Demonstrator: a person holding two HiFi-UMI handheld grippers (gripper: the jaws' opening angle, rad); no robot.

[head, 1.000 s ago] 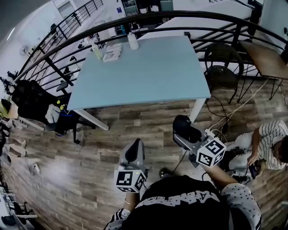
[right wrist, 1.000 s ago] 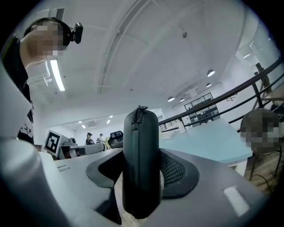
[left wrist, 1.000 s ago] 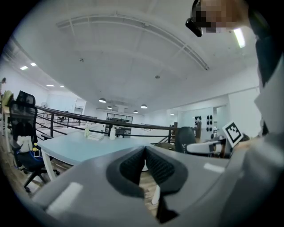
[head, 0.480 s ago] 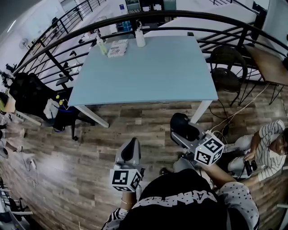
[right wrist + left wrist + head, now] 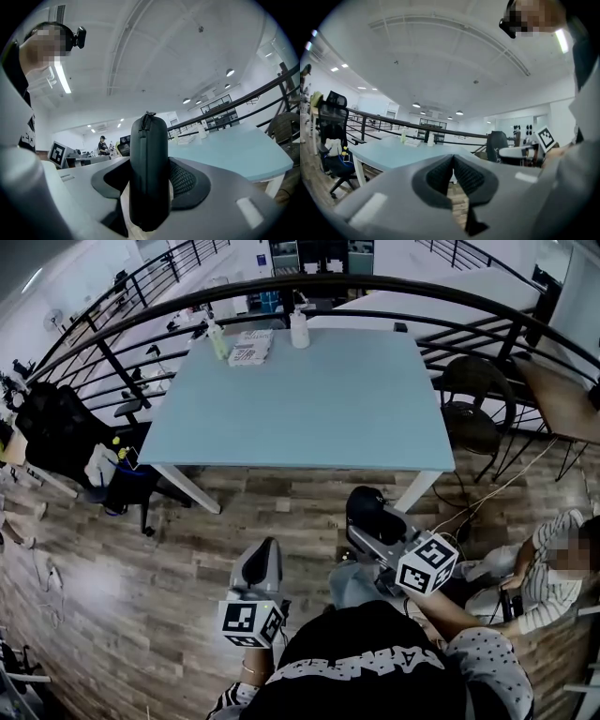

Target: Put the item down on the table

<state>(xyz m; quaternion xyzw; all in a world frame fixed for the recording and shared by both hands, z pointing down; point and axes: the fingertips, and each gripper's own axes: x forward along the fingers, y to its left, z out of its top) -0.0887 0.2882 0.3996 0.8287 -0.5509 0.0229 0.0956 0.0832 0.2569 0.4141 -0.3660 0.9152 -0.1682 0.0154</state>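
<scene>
Your right gripper (image 5: pixel 373 524) clamps the black zippered case (image 5: pixel 149 159) upright between its jaws, short of the table (image 5: pixel 309 399); your left gripper (image 5: pixel 453 171) is closed, empty.

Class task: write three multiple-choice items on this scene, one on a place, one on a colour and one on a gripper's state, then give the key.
1. Where is the white bottle?
A) on the floor
B) at the far edge of the table
C) on a chair

2. What colour is the table top?
A) light blue
B) brown
C) red

3. The right gripper is:
A) open and empty
B) shut on a bottle
C) shut on the black case

Key:
1 B, it stands on the top next to the railing.
2 A, the head view shows a pale blue top.
3 C, the right gripper view shows the case clamped between its jaws.
</scene>
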